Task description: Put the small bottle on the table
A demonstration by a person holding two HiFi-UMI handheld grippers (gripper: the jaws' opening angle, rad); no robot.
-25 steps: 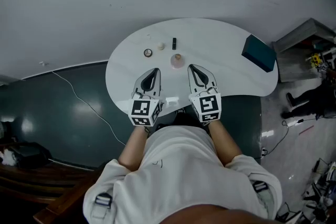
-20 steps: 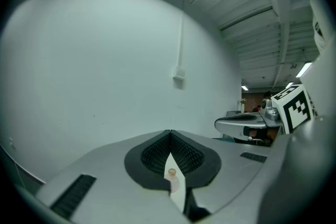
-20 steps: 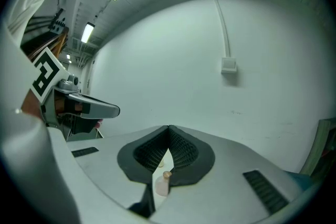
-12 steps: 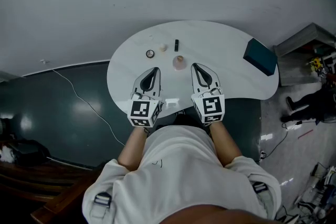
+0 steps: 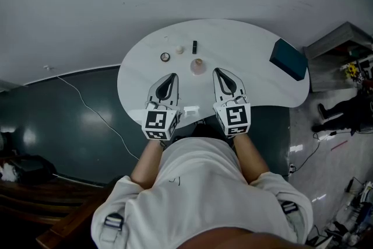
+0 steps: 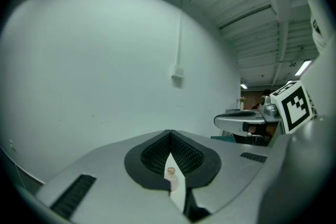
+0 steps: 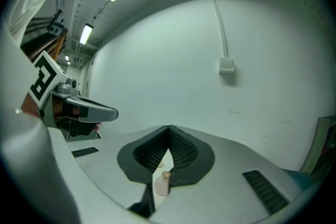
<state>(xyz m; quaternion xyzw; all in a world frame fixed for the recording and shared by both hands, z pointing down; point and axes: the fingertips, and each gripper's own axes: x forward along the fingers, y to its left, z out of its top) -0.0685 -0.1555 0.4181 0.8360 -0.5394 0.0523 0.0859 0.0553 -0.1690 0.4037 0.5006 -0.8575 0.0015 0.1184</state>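
The small pink bottle (image 5: 197, 65) with a tan cap stands upright on the white table (image 5: 250, 49), just beyond and between my two grippers. My left gripper (image 5: 173, 76) is shut and empty, with its tips to the bottle's near left. My right gripper (image 5: 217, 72) is also shut and empty, at the bottle's near right. In the left gripper view the bottle (image 6: 171, 178) shows through the slit below the closed tips (image 6: 170, 132). The right gripper view shows the bottle (image 7: 162, 184) the same way, under the joined tips (image 7: 169, 127).
A small ring-shaped item (image 5: 165, 57), a pale little object (image 5: 179, 50) and a short black stick (image 5: 194, 46) lie further back on the table. A dark teal box (image 5: 288, 59) sits at its right end. A white wall rises behind the table.
The head view wobbles a little. Both grippers stay shut in the same places and the bottle has not moved.
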